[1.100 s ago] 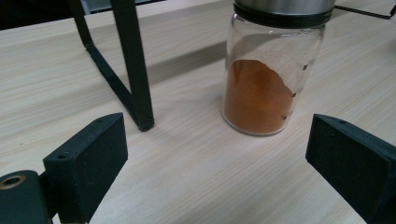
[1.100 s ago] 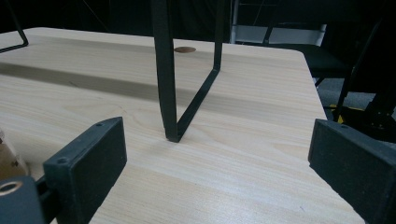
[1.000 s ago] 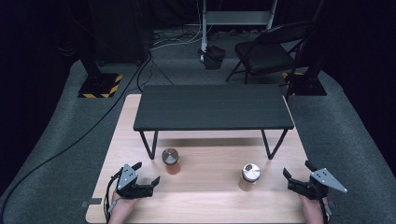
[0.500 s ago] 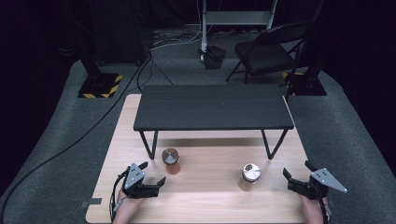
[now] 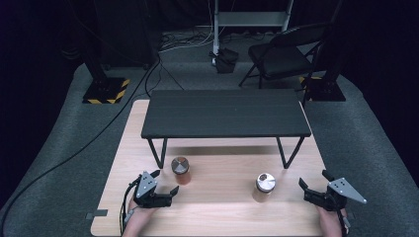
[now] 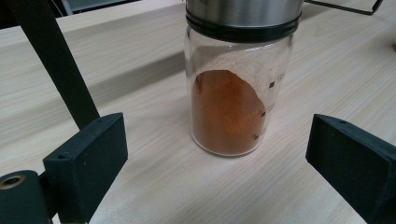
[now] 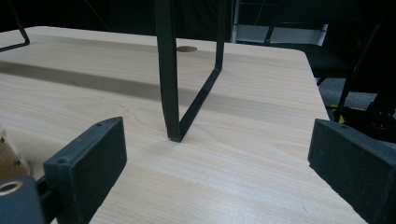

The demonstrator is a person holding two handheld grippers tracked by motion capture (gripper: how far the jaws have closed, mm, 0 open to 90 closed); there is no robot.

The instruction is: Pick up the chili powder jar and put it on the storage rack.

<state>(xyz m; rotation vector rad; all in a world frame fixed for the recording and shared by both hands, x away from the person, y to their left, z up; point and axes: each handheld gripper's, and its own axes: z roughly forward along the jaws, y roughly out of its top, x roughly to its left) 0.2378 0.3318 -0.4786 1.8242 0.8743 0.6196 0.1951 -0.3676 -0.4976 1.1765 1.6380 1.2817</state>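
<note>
We see our left gripper (image 5: pixel 165 183) spread wide and squared up just short of the rust-orange spice jar (image 6: pixel 236 88), upright on the wooden table (image 5: pixel 217 212), seemingly set to straddle it, while our right gripper (image 5: pixel 312 180), equally wide, waits beyond the paler jar (image 5: pixel 265 184).

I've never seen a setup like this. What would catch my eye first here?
Probably the glass jar of orange-brown powder, standing upright on the wooden table right in front of the open left claw. A second metal-lidded jar stands further right, closer to the open right claw. Behind both, a low black bench on thin wire legs stands on the same table.
</note>
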